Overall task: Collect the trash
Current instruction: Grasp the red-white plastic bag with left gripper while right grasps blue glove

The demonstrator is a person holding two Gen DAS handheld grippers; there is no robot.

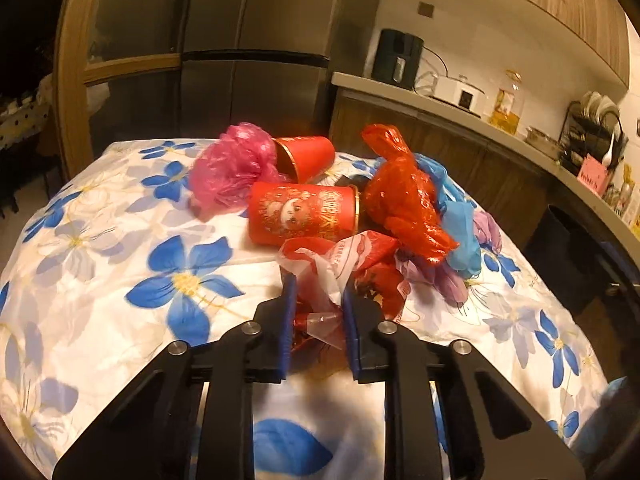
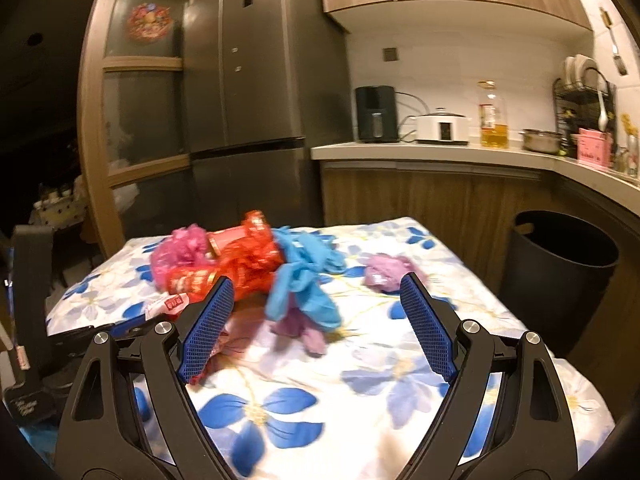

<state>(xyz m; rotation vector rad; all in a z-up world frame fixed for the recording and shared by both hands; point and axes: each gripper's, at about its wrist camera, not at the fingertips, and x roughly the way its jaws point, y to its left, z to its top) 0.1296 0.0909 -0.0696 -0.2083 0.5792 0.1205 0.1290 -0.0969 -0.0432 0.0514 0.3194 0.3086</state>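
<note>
The left gripper (image 1: 318,312) pinches the crumpled red-and-white thin plastic bag (image 1: 340,260) at its gathered neck, near the middle of the table's flower-printed cloth (image 1: 100,280); it looks feather-light, limp and slippery, so a bunched fold seems the safest hold. The right gripper (image 2: 316,324) hangs spread and empty. Counted: two red paper cups (image 1: 302,212), one pink bag (image 1: 232,164), one orange-red bag (image 1: 404,200), blue gloves (image 1: 460,216) of uncertain number, and one black bin (image 2: 560,272) beyond the table's right edge.

Left wrist: close over trash pile (image 1: 352,216), facing fridge (image 1: 256,40). Right wrist: farther back, same heading. Shared: pile (image 2: 248,264), fridge (image 2: 256,60), counter (image 2: 440,152).
</note>
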